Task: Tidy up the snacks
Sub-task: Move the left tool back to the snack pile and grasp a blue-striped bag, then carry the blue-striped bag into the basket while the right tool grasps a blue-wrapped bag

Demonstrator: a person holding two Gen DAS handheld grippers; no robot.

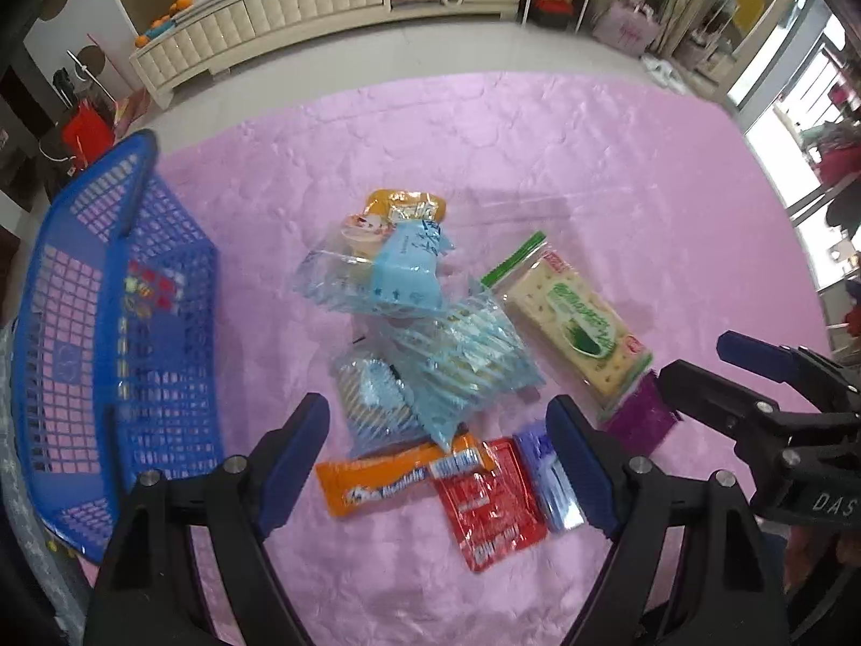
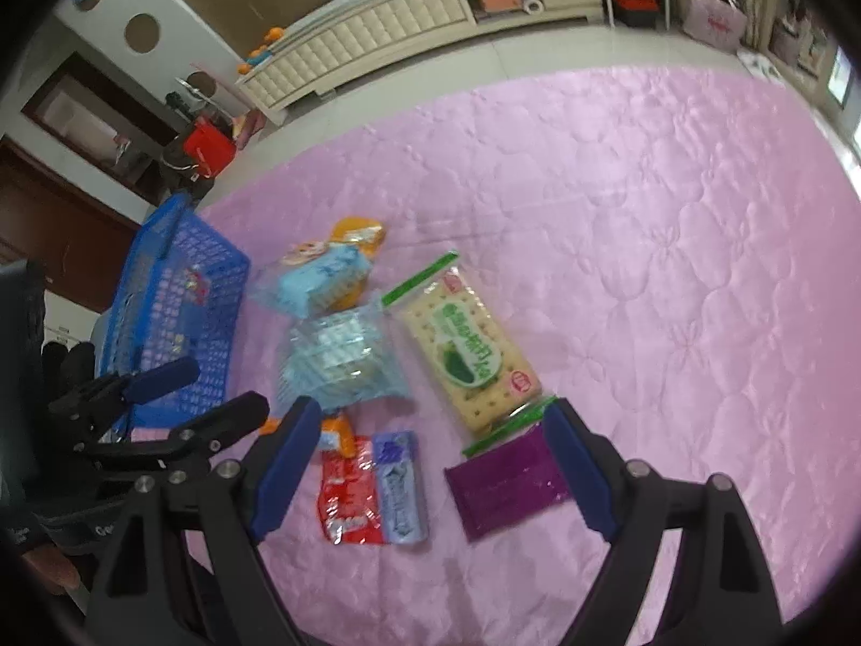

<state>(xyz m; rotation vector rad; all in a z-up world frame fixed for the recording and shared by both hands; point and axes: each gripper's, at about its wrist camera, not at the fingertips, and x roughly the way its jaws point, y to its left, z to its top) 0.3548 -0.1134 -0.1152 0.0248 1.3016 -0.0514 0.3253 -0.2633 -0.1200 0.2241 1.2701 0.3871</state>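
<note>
The left claw [image 1: 438,463] is a black plastic frame whose two long fingers each end in a dark blue pad [image 1: 293,463] on the inner face. Round silver screws [image 1: 235,464] sit at the finger joints, and triangular cut-outs open the black arms lower down. The right claw [image 2: 425,471] has the same build: black arms, blue pads [image 2: 280,471], silver screw heads [image 2: 636,467]. Seen from the left wrist camera, its black body carries pale raised letters, "DAS" [image 1: 831,503], cut off at the edge. Beneath that body a bit of reddish skin [image 1: 807,552] shows, blurred.
</note>
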